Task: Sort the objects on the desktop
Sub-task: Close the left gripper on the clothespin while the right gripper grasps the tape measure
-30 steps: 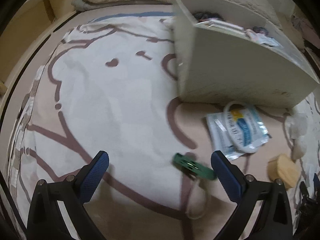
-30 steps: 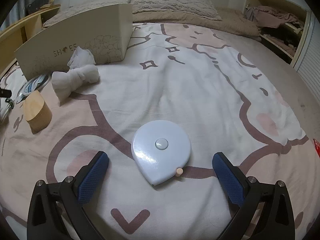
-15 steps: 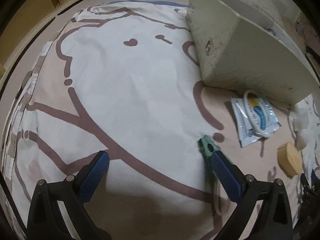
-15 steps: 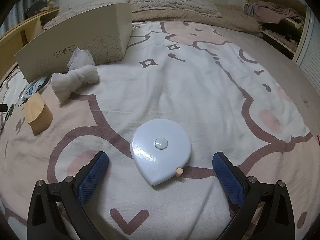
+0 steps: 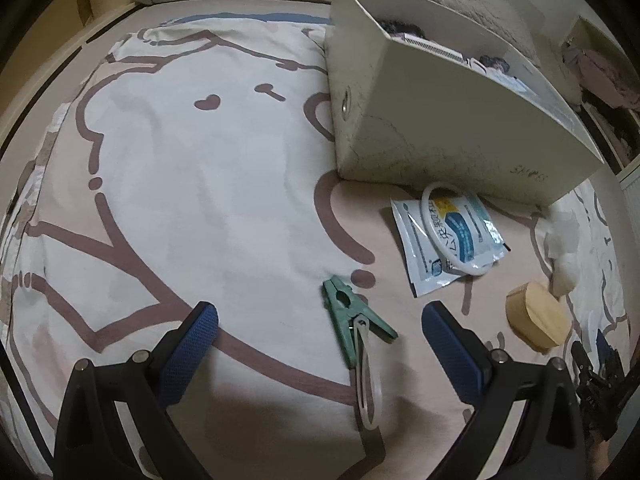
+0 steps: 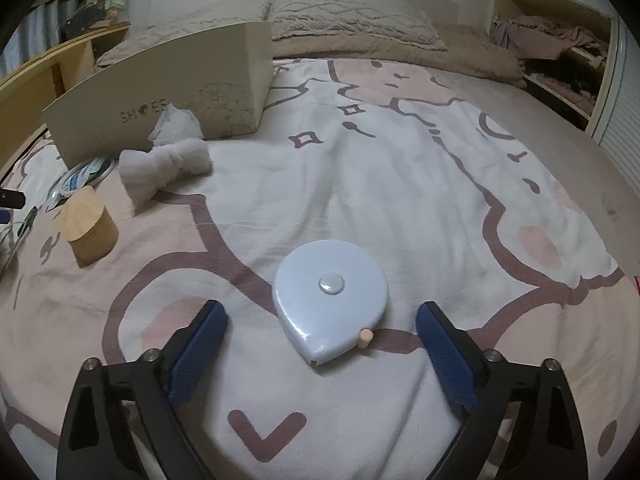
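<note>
Left wrist view: the left gripper (image 5: pixel 320 322) points down at a bed covered by a cartoon-print blanket (image 5: pixel 192 184). Its blue fingers (image 5: pixel 192 344) stand wide apart and hold nothing. A green clip (image 5: pixel 352 320) lies flat on the blanket between them, nearer the right finger and touching neither; a pale loop (image 5: pixel 368 384) trails from its handles toward the camera. Beyond the clip lies a sachet (image 5: pixel 444 244) with a white ring (image 5: pixel 436 232) resting on top of it, just in front of the shoe box (image 5: pixel 440 136). The box is open at the top and things lie inside, too small to name. A wooden pot (image 5: pixel 536 320) sits to the right of the right finger, and a white cloth (image 5: pixel 564 248) lies past it.

Right wrist view: the right gripper (image 6: pixel 322 316) hangs over a pale blue tape measure (image 6: pixel 332 300), which lies flat on the blanket with its small peg (image 6: pixel 366 336) at the near right edge. The fingers (image 6: pixel 200 344) are closing, with the tape measure between them but not yet touched by either pad; a gap shows on both sides. To the left stand the wooden pot (image 6: pixel 90 228), the knotted white cloth (image 6: pixel 164 164) and the box (image 6: pixel 160 100) marked SHOES. Pillows (image 6: pixel 344 20) lie along the head of the bed.
</note>
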Demonstrator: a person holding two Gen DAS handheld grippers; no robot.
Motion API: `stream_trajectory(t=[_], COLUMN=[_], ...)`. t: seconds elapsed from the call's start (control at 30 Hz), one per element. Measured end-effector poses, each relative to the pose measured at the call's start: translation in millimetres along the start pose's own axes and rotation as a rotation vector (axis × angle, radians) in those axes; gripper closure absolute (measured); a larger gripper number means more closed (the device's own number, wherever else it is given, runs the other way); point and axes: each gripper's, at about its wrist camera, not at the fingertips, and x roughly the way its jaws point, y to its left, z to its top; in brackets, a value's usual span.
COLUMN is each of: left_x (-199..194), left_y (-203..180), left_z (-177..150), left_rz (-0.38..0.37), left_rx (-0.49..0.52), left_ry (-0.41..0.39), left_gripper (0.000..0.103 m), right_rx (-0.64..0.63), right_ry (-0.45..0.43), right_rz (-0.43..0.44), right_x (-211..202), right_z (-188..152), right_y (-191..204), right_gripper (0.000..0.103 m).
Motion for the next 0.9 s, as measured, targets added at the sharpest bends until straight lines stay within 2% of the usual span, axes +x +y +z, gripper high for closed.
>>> stream_trajectory(t=[0.13,0.23,0.37,0.67,0.9], left_x=[12.6,22.7,26.4,30.1,29.2], left_y=[-8.1,-14.7,-20.6,-15.6,-14.6], left_z=[-0.9,-4.3,-10.0,-17.3,-14.8], left_rz=[0.032,0.078,0.116,0.099,0.096], left_rx=[0.037,0.090,0.154,0.136,0.099], left_ry=[0.022,0.038,0.018,0.001,0.027], left_gripper=[0.000,0.001,0.000,0.000,0.001], right_rx=[-0.061,-0.071,-0.062,-0.038,-0.024], right_ry=[-0.030,-0.035,-0.033,-0.026,-0.020], right_rz=[-0.003,0.008,0.030,0.068,0.088], right_x=[-4.8,-5.3,-4.0,-2.2,-0.6], right_z=[-1.4,-1.9,-1.3,-1.1,-0.7], right_y=[10.9,11.5,9.6,5.7,2.8], right_gripper=[0.027,0.032,0.033,0.033,0.033])
